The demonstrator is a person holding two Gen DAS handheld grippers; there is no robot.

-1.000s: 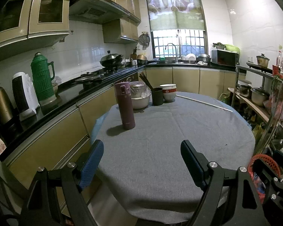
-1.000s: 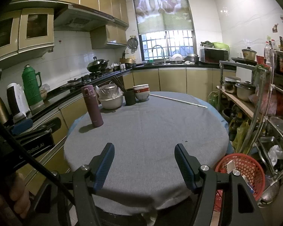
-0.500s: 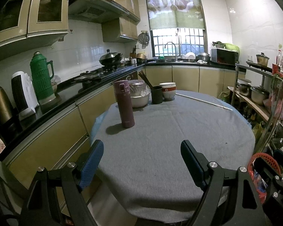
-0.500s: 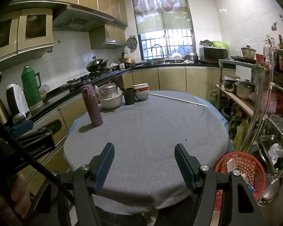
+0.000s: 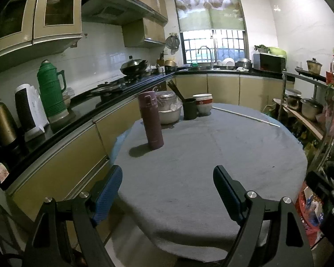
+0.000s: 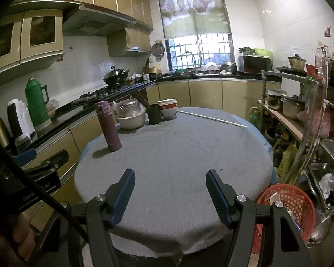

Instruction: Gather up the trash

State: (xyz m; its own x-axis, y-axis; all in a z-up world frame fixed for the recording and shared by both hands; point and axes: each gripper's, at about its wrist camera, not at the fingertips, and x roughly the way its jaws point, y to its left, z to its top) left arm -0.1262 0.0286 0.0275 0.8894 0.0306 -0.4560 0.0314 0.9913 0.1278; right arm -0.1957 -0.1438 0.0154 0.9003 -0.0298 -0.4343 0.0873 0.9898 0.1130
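A round table with a grey cloth [image 5: 211,155] [image 6: 178,155] stands before me. A red mesh trash basket [image 6: 287,202] with paper scraps in it sits on the floor at the table's right; its edge shows in the left wrist view [image 5: 305,202]. My left gripper [image 5: 167,189] is open and empty over the table's near left edge. My right gripper [image 6: 170,191] is open and empty over the near edge. No loose trash shows on the cloth.
A purple flask [image 5: 151,123] [image 6: 108,125], a covered white bowl [image 6: 131,118], a dark chopstick cup [image 6: 154,113], stacked bowls [image 6: 168,109] and a white rod [image 6: 211,118] stand at the table's back. Counter runs left, shelf rack [image 6: 300,122] right.
Both views have drifted very slightly; the flask sits a little more to the left in the left wrist view. Both grippers stay open and empty.
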